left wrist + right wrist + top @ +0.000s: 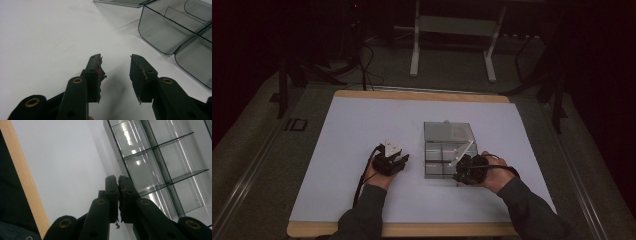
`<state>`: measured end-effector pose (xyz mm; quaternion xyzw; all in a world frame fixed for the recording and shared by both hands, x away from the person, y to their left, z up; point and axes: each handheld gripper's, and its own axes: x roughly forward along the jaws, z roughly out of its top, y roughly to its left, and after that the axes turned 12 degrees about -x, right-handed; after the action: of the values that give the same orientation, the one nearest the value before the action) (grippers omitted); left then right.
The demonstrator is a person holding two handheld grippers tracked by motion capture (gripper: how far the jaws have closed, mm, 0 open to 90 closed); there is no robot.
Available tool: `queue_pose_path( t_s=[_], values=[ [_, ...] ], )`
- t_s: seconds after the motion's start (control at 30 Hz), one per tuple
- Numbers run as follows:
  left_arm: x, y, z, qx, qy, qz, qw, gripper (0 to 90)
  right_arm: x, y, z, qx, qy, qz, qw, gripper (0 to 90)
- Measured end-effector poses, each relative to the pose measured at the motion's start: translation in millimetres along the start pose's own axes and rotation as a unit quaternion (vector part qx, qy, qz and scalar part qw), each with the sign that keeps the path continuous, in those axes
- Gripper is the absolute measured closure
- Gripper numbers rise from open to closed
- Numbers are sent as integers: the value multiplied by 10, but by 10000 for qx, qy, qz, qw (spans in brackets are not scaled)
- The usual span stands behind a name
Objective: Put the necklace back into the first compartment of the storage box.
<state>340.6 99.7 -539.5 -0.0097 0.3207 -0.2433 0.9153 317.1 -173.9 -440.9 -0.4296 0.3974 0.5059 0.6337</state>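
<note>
A smoky clear plastic compartment box [437, 167] lies on the white mat [362, 125], its lid [448, 131] folded open behind it. My left gripper [395, 162] rests on the mat just left of the box. In the left gripper view that gripper [116, 58] stands open with nothing between its worn pads, and the box [160, 35] lies ahead to the right. My right gripper [463, 172] sits at the box's near right corner. In the right gripper view the right gripper [118, 178] is shut, nothing visible between its pads, beside the box's dividers [155, 147].
The mat covers a wooden table whose edge [22, 182] runs close behind my right gripper. A white metal stand [414, 55] is on the floor beyond the table. Both forearms in dark sleeves [532, 210] come in from the bottom.
</note>
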Motion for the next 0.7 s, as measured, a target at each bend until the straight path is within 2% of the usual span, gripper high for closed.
queue_pose_path(
  t_s=[0.7],
  values=[
    [-1, 0, 0, 3, 6, -1, 10000, 616, -157, -65, -17, 65, -88, -91, 9999, 866]
  ],
)
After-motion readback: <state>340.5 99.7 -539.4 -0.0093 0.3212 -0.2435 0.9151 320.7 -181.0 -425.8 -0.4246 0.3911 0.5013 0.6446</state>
